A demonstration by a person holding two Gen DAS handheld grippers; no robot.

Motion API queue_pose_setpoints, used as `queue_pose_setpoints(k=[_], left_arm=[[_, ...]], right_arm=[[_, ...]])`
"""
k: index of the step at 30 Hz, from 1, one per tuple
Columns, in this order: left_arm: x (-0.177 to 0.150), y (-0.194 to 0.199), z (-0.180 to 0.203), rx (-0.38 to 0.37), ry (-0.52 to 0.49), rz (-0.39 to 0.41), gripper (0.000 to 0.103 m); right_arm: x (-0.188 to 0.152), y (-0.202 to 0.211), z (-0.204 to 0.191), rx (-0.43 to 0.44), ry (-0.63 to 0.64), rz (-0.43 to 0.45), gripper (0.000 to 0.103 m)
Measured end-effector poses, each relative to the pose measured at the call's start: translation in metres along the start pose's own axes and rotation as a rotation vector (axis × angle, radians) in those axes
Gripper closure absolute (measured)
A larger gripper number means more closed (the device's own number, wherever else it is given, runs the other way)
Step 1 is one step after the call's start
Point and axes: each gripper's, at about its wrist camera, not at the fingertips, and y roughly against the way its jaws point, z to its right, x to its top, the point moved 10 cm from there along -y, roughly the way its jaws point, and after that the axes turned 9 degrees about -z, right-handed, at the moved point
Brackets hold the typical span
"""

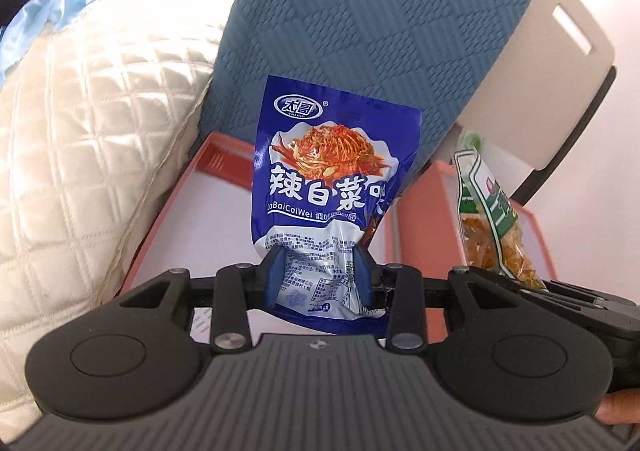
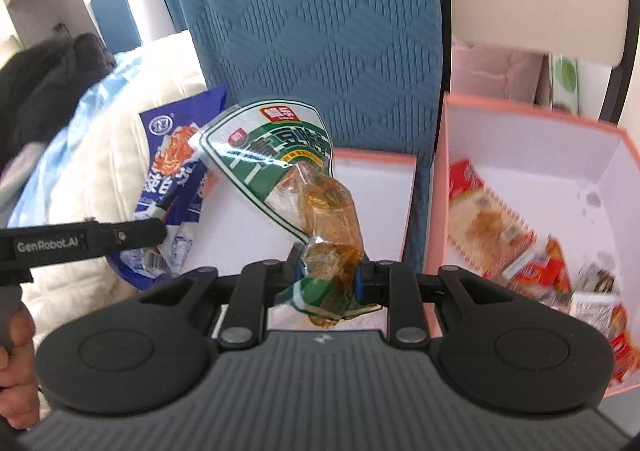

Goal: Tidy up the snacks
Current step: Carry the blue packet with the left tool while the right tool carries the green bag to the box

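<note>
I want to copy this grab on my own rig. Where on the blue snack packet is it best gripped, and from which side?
Grip the blue snack packet at its crinkled lower end, coming from below its bottom seam, as the left gripper does now. That end is flat and thin enough to pinch between the pads, and the fuller printed part stands clear above them.

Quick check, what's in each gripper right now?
Left gripper: shut on the blue snack packet, gripping its lower end.
Right gripper: shut on the green-and-clear snack packet, gripping its lower end.
</note>
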Motion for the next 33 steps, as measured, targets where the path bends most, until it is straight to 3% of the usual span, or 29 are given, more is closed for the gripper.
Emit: queue_pose_setpoints(k=[19,33], left_arm=[[0.043,0.042,0.075,-0.085,-0.036,0.104,0.061],[0.041,0.019,0.151,-0.126,-0.120,0.076,0.061]], right_arm=[[0.045,0.076,0.037,-0.038,0.015,0.165,0.077],[0.045,0.097,0.092,-0.095,-0.023,0.206,0.077]])
